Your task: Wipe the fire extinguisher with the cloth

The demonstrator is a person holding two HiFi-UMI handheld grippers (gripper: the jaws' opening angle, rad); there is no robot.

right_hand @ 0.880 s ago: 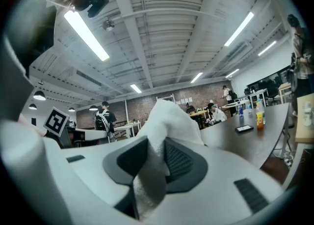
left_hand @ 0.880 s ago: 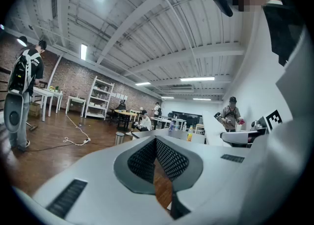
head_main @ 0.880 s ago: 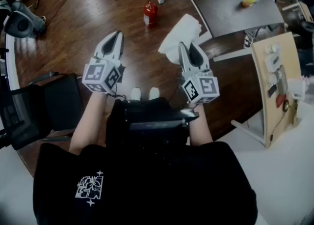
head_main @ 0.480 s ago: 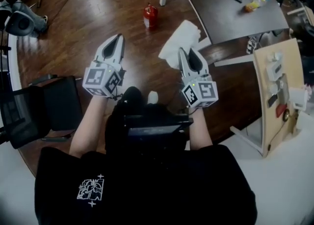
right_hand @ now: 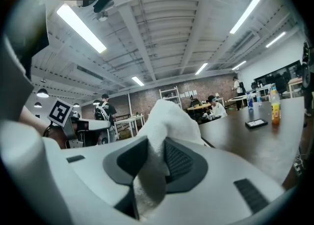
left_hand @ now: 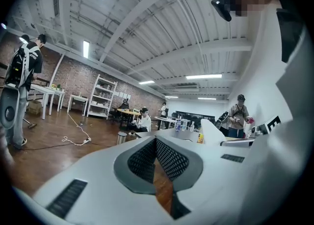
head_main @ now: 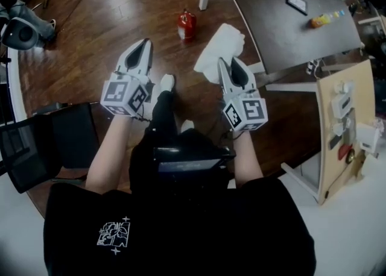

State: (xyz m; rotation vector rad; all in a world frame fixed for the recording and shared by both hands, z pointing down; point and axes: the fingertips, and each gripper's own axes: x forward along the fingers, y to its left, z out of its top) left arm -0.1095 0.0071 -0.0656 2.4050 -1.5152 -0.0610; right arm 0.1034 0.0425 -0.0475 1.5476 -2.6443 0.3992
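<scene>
One small red cylindrical fire extinguisher [head_main: 186, 25] stands upright on the glossy wood-plank floor [head_main: 108, 21], ahead of two grey grippers. One white, soft, crumpled cloth [head_main: 218, 50] is pinched in the right gripper [head_main: 229, 67], near the extinguisher but apart from it. Left gripper [head_main: 143, 46]: jaws pressed together, nothing between them.

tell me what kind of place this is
Likely an open-plan workshop or lab office: a brick wall, white shelving, a dark work table, and strip lights on an exposed ceiling.
</scene>
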